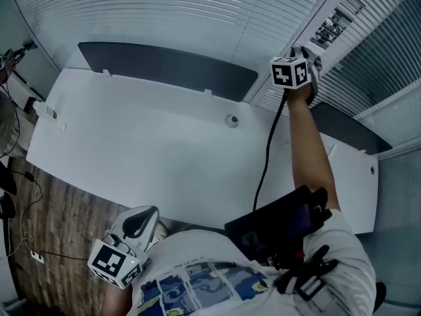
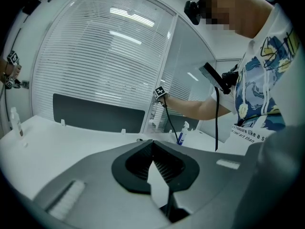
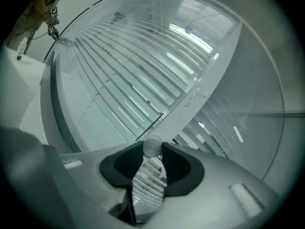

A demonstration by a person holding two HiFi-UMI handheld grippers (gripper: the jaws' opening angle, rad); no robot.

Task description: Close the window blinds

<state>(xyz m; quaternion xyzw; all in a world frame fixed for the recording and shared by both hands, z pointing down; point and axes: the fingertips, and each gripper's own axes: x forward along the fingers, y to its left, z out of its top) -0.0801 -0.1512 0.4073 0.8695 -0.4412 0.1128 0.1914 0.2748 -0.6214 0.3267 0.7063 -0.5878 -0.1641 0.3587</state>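
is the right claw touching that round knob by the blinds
Touching: right gripper view shows the round knob pinched between the right claw tips, no gap.

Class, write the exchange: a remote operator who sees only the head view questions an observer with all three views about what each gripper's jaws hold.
Operator: My head view shows the right gripper up at the blinds. Is it holding anything?
Observer: Yes. The right gripper view shows its jaws closed on a pale round knob.
Operator: And the left gripper, down low?
Observer: The left gripper view shows its jaws together with nothing between them.
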